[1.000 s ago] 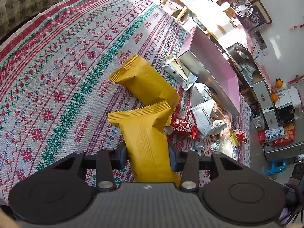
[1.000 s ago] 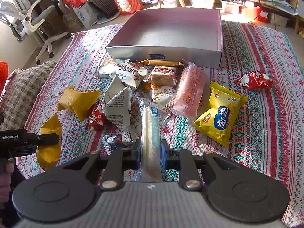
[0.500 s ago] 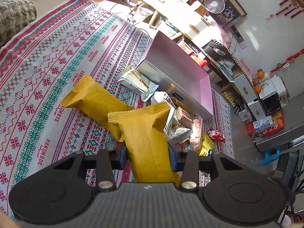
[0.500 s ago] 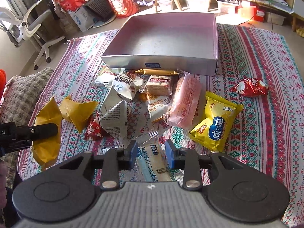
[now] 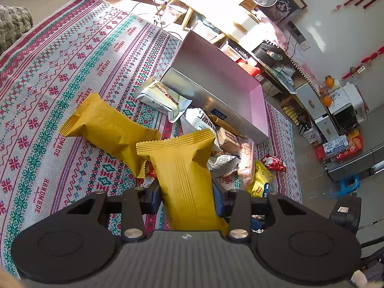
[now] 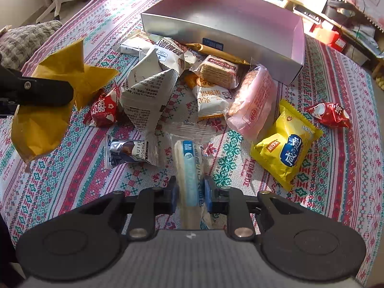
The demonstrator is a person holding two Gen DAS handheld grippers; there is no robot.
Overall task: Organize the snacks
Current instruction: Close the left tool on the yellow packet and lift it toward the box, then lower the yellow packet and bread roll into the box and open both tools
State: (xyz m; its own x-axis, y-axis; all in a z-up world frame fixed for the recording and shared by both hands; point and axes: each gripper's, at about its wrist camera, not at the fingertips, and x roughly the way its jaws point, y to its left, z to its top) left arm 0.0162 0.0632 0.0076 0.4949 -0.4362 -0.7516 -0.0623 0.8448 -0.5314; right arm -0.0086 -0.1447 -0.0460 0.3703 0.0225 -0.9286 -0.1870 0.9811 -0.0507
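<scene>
My left gripper (image 5: pixel 186 195) is shut on a mustard-yellow snack packet (image 5: pixel 184 172) and holds it above the cloth; it also shows at the left of the right wrist view (image 6: pixel 38 122). A second yellow packet (image 5: pixel 105 126) lies on the cloth beyond it. My right gripper (image 6: pixel 190 193) is shut on a clear-wrapped white and blue snack bar (image 6: pixel 189 163), held low over the cloth. An empty pink and silver box (image 6: pixel 230 31) stands behind a heap of snacks (image 6: pixel 168 76).
The heap holds newsprint-patterned bags (image 6: pixel 146 96), a wafer pack (image 6: pixel 217 72), a pink pack (image 6: pixel 254 100), a yellow bag (image 6: pixel 285 144), red candies (image 6: pixel 328 115) and a truffle chocolate (image 6: pixel 129 152). A grey cushion (image 6: pixel 21 40) lies at left. Furniture crowds behind the box.
My left gripper has risen and turned toward the box with the yellow packet. My right gripper opened briefly, then closed on the snack bar again and moved nearer the heap.
</scene>
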